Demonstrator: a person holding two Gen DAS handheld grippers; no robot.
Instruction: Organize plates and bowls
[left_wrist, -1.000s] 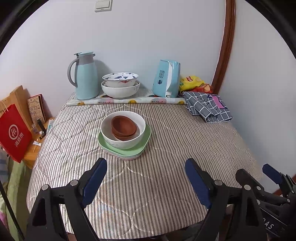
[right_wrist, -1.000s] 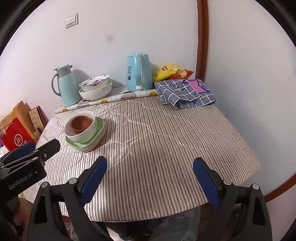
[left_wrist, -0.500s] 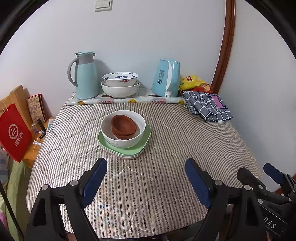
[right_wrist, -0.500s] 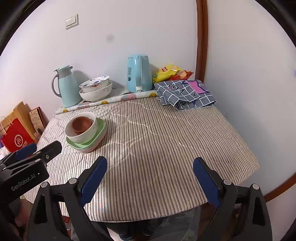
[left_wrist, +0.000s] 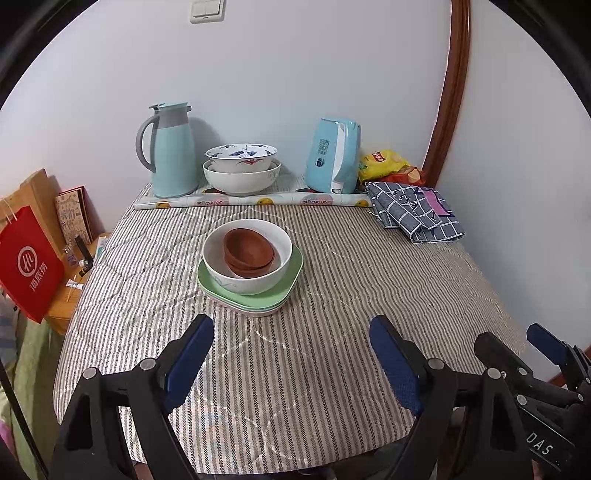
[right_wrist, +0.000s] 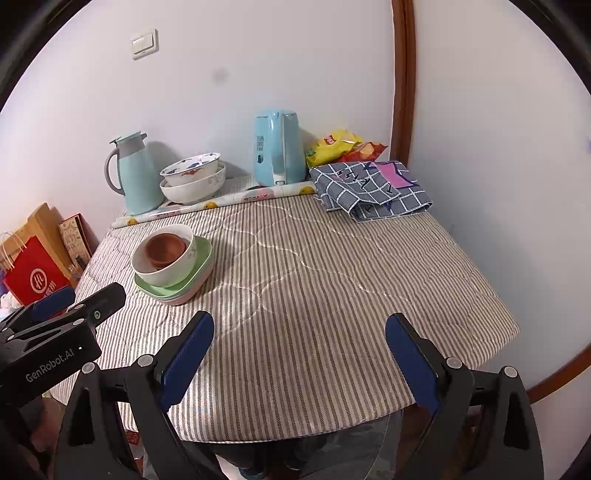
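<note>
right gripper (right_wrist: 299, 347) agape above striped table (right_wrist: 332, 277), bowl stack (right_wrist: 171, 258) far left

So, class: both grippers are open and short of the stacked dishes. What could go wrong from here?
1. The brown bowls sit loose and tilted in the white bowl; lifting it may spill them.
2. The green plate overhangs a pink plate; pinching one rim could drag the stack.
</note>
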